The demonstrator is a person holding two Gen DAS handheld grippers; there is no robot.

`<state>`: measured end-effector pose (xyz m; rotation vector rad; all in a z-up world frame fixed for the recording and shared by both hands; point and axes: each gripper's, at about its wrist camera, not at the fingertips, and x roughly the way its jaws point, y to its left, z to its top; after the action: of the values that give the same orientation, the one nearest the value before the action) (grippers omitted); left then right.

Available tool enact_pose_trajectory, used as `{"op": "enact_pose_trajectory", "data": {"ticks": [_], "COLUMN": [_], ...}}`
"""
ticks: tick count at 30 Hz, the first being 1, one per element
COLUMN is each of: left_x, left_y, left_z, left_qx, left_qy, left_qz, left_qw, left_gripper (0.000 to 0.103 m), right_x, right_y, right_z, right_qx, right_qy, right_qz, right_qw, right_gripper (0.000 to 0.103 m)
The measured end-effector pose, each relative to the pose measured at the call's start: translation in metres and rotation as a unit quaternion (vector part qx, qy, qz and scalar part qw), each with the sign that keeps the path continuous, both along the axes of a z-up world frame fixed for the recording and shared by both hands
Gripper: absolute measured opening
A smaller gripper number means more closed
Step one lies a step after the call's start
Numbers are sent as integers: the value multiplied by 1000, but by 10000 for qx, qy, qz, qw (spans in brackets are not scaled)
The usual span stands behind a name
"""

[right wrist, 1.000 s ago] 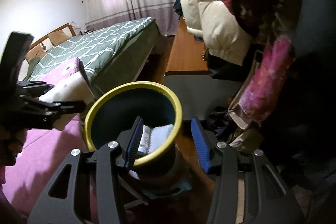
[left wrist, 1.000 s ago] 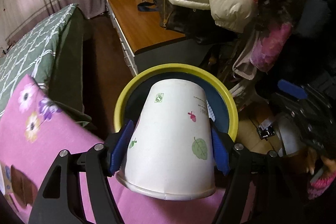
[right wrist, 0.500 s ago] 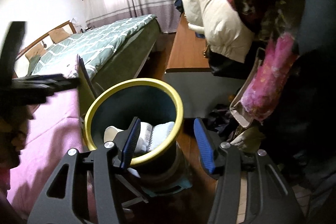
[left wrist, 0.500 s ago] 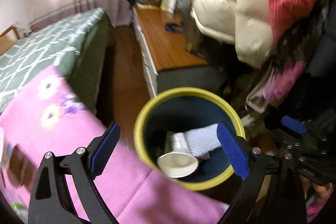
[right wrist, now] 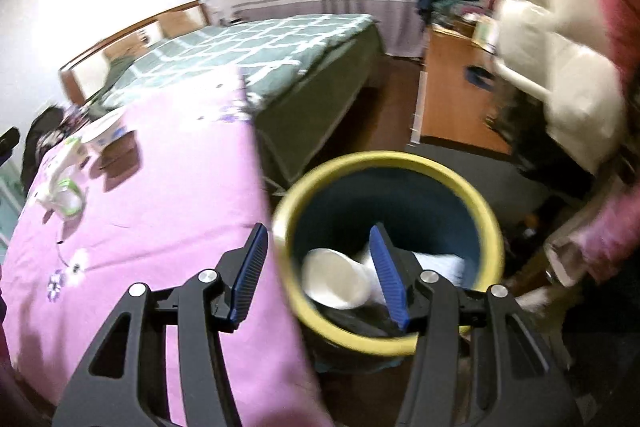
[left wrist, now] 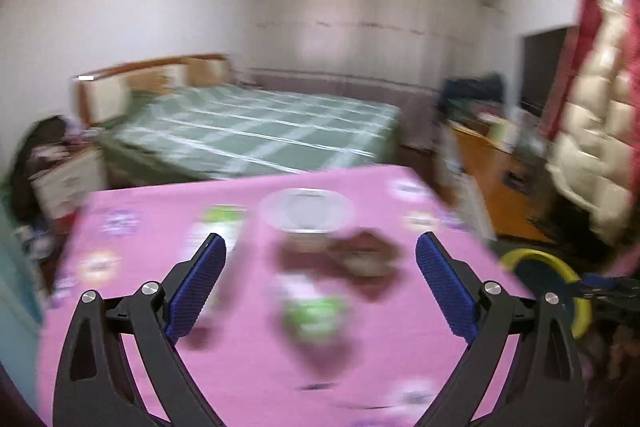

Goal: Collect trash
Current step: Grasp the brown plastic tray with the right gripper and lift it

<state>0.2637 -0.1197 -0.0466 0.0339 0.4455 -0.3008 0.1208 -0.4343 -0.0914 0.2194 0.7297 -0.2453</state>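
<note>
One yellow-rimmed bin [right wrist: 390,187], one paper cup [right wrist: 334,283] inside, one white bowl [left wrist: 306,209], one bed [right wrist: 256,47].

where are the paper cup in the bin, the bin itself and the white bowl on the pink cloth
paper cup [right wrist: 336,283]: right wrist view, on its white open mouth, lying inside the bin.
yellow-rimmed bin [right wrist: 490,227]: right wrist view, on the yellow rim's right side.
white bowl [left wrist: 306,213]: left wrist view, blurred, on its inside.

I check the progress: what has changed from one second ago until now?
The left gripper let go of the paper cup, its jaws just opening; the cup now lies in the yellow-rimmed bin. The gripper swung to the pink table. The right gripper still straddles the bin's rim.
</note>
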Motion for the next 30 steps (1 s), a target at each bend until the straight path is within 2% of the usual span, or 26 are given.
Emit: {"op": "enact_pose_trajectory", "data": {"ticks": [2,6,11,16,22,26,30], "left_x": [8,18,20,24,29,33,34], "left_y": [43,102,146,154,141,141,139], "left_z": [-6,-20,-41,-52,-59,-64,-64], "left_qx": [-64,-298,-610,-500,-116,-67,-16], "left_qy": [24,101,134,242,355,482,498], "left_qz": [460,1085,1492,1641,1826,1846,1837], "left_qw": [9989,9936,9868,9849,9825,9816,9817], "left_gripper": [95,95,95,95,95,95,95], "right_x": [22,59,112,156,202,227,243], "right_y": [23,65,108,142,166,177,180], "right_z": [4,14,22,18,8,-3,-12], "right_qx": [20,-54,56,-300,-490,-676,-561], "right_qy": [8,-30,40,25,131,376,575], "right_qz": [286,809,1578,2100,2547,2677,2748], "right_qw": [9996,9967,9875,9772,9657,9604,9582], "right_gripper": [51,51,51,64,78,81,81]}}
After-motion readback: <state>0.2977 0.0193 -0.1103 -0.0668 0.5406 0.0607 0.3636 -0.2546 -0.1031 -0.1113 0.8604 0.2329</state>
